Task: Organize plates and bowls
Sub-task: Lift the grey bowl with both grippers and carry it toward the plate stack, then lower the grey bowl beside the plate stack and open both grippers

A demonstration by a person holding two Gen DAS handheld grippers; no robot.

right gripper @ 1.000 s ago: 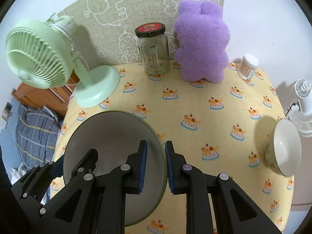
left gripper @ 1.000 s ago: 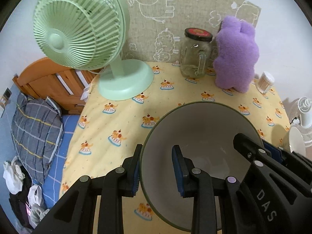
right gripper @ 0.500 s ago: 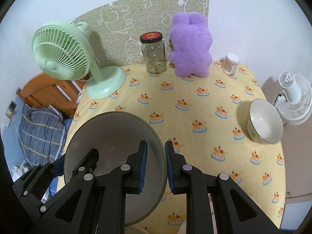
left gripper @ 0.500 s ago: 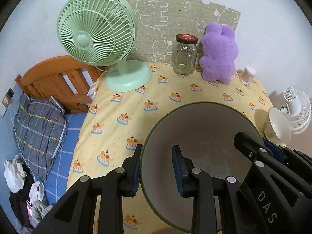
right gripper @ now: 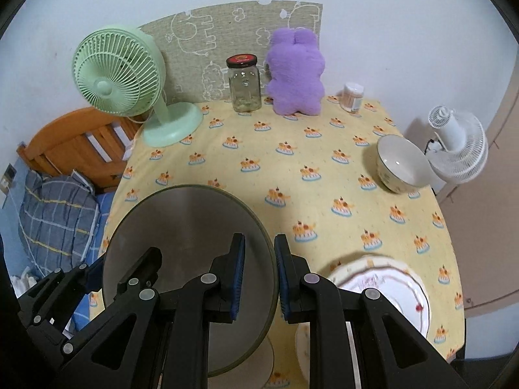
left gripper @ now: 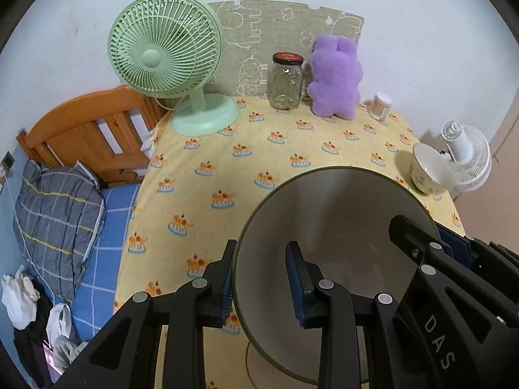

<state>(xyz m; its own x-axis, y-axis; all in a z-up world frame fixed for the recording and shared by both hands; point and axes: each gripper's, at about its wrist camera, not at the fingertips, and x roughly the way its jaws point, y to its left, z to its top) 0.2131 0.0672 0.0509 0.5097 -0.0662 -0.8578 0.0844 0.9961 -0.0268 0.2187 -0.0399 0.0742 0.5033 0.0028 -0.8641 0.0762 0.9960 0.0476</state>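
Observation:
A large grey dish with an olive-green rim (left gripper: pixel 340 227) (right gripper: pixel 181 227) hangs above the yellow tablecloth, held from both sides. My left gripper (left gripper: pixel 261 275) is shut on its left rim, one pad inside and one outside. On the opposite rim, my right gripper (right gripper: pixel 259 269) is shut in the same way; it also shows at the right of the left wrist view (left gripper: pixel 438 253). A small cream bowl (right gripper: pixel 402 165) (left gripper: pixel 428 168) stands near the table's right edge. A white patterned plate (right gripper: pixel 389 285) lies at the front right, partly hidden by my right gripper.
Along the back stand a green fan (right gripper: pixel 120 74), a glass jar with a dark lid (right gripper: pixel 245 84), a purple plush toy (right gripper: pixel 296 74) and a small tub of cotton swabs (right gripper: pixel 352 97). A white fan (right gripper: pixel 457 146) stands beyond the right edge, a bed (left gripper: pixel 58 210) to the left.
Both grippers have drawn back from the far wall and risen with the dish. The things at the back look smaller, and the cream bowl and patterned plate have come into view.

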